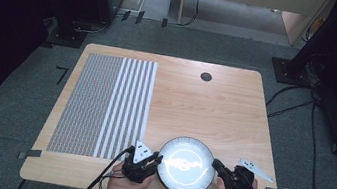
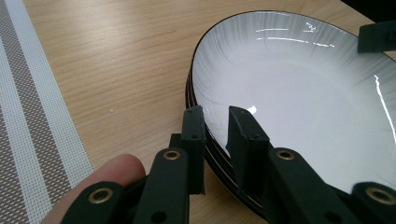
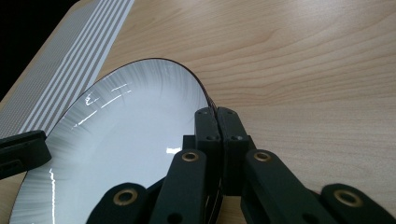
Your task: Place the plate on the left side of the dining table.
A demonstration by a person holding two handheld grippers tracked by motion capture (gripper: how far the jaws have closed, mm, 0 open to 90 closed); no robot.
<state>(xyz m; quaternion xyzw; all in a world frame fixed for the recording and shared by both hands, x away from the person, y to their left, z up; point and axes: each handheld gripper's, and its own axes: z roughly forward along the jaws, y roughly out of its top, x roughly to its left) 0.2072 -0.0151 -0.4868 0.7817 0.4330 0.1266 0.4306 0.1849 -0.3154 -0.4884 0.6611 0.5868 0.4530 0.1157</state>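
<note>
Right gripper [image 3: 217, 114] clamps its two black jaws tight on the rim of a white plate [image 1: 186, 165], at the plate's 3 o'clock edge in the high view. Left gripper [image 2: 217, 122] straddles the opposite rim at 9 o'clock, one jaw outside, one over the white inner face, a narrow gap between them; whether its pads press the rim cannot be told. The dark-edged plate sits at the wooden table's [image 1: 214, 111] near edge, between both hands. A striped grey-and-white placemat [image 1: 104, 105] lies at the plate's 10 o'clock, apart from it.
</note>
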